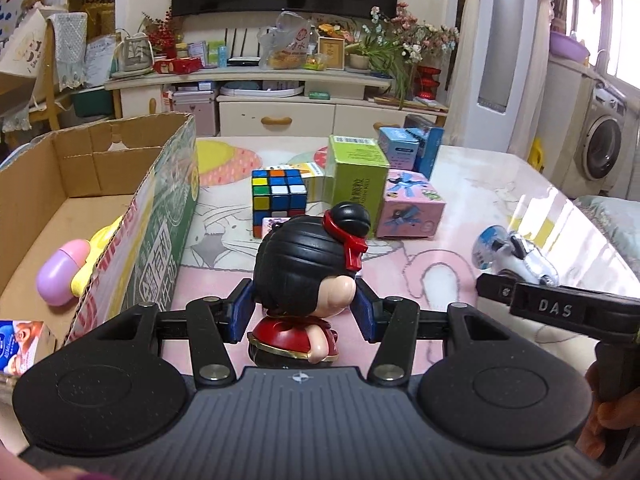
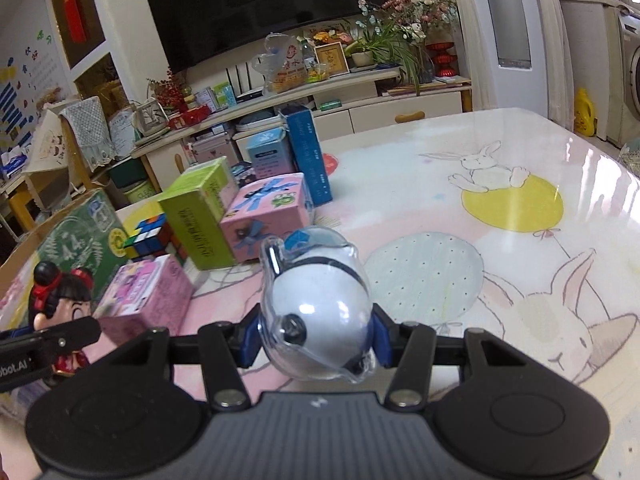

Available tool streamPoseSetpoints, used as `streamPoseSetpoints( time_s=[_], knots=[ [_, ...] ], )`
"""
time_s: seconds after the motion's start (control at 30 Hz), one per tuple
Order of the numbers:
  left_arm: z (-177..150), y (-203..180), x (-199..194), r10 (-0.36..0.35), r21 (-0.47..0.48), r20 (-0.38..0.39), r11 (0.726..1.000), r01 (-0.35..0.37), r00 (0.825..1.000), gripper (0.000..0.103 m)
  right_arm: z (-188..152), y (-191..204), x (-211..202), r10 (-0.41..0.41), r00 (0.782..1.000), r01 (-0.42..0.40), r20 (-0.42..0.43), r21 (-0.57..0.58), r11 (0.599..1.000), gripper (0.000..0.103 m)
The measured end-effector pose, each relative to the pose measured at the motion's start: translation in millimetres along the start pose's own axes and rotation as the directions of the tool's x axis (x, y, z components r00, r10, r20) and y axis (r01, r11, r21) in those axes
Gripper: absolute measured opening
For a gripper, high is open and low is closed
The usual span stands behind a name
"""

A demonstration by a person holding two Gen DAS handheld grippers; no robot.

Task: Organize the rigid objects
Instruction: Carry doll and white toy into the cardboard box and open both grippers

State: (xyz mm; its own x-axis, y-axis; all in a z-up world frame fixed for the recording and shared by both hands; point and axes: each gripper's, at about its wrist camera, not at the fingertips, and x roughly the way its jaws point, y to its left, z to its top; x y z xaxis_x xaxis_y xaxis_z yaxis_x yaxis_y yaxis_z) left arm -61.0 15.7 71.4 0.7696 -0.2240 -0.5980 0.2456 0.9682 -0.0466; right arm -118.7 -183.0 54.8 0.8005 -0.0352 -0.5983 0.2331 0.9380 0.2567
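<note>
landmark: open brown cardboard box (image 1: 100,184) with a green printed side, on the table.
left gripper (image 1: 304,312): you're clamped on the black-haired, red-dressed plastic doll (image 1: 308,280), upright, just right of the box wall; the nearer hand.
right gripper (image 2: 316,338): you're gripping the clear plastic capsule with a white toy (image 2: 316,300), farther right of the box.
coming move, likely: carry leftward over the wall.

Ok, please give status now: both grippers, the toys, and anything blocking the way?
Left gripper shut on doll figurine. Right gripper shut on clear capsule toy. Cardboard box open at left, path clear; Rubik's cube and cartons ahead.
</note>
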Motion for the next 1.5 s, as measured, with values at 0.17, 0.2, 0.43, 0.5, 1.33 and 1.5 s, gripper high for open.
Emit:
streamPoseSetpoints(
  time_s=[0.17, 0.2, 0.43, 0.5, 1.33, 1.5],
  knots=[
    [-2, 0, -13, -0.027, -0.008, 0.006, 1.0, 0.027, 1.0, 0.063, -3, 11, -13, 0.017, 1.0, -0.017, 0.002, -0.033, 0.999, 0.052],
    [-2, 0, -16, -0.03, -0.01, 0.008, 0.999, 0.031, 1.0, 0.063, -4, 14, -16, 0.024, 1.0, -0.024, 0.001, -0.036, 0.999, 0.052],
    [0, 13, -37, -0.035, -0.029, 0.036, 0.999, 0.036, 0.999, 0.063, -3, 34, -34, 0.075, 0.997, -0.075, 0.009, -0.06, 0.995, 0.052],
    [2, 17, -44, -0.03, -0.037, 0.05, 0.999, 0.032, 0.998, 0.063, -2, 41, -39, 0.089, 0.996, -0.088, 0.013, -0.072, 0.994, 0.052],
    [16, 139, -76, 0.18, -0.268, 0.104, 0.952, -0.147, 0.978, 0.063, 18, 207, -44, 0.345, 0.938, -0.322, 0.024, -0.301, 0.898, 0.052],
    [19, 153, -70, 0.216, -0.294, 0.075, 0.938, -0.185, 0.974, 0.063, 14, 236, -33, 0.38, 0.925, -0.36, -0.004, -0.332, 0.872, 0.052]
  ],
)
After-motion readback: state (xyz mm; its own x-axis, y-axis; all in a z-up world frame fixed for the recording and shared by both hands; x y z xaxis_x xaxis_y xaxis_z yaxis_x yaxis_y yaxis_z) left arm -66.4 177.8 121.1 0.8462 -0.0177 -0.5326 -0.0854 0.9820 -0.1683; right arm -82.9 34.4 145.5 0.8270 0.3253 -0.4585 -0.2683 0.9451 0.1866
